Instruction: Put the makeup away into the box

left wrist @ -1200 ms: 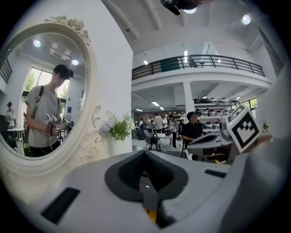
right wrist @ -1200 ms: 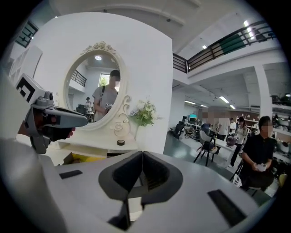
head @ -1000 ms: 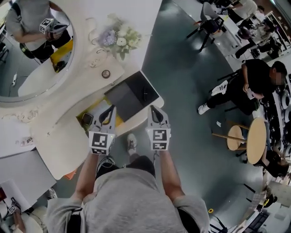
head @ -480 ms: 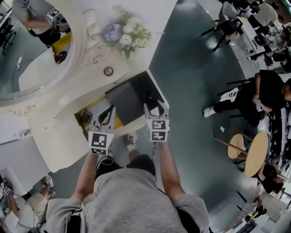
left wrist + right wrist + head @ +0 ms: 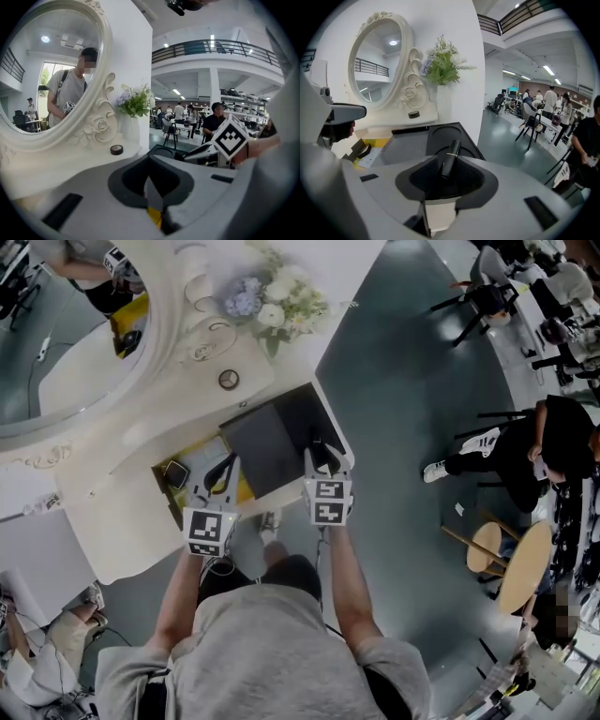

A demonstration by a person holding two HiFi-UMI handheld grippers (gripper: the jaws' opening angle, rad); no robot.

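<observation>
Head view first: both grippers hang at the front edge of the white bench (image 5: pixel 122 521), with the left gripper (image 5: pixel 228 461) just beside the dark box (image 5: pixel 265 448) and the right gripper (image 5: pixel 326 452) over it. Left gripper view: the jaws are pinched together with nothing in them, so that one's idle. Right gripper view: the jaws have just been closing and now hug a black tube (image 5: pixel 450 159) from both sides, right over the box's round recess. I'd call this the grab step. Next it needs a firm hold, then a lift and a gentle set-down inside the box.
</observation>
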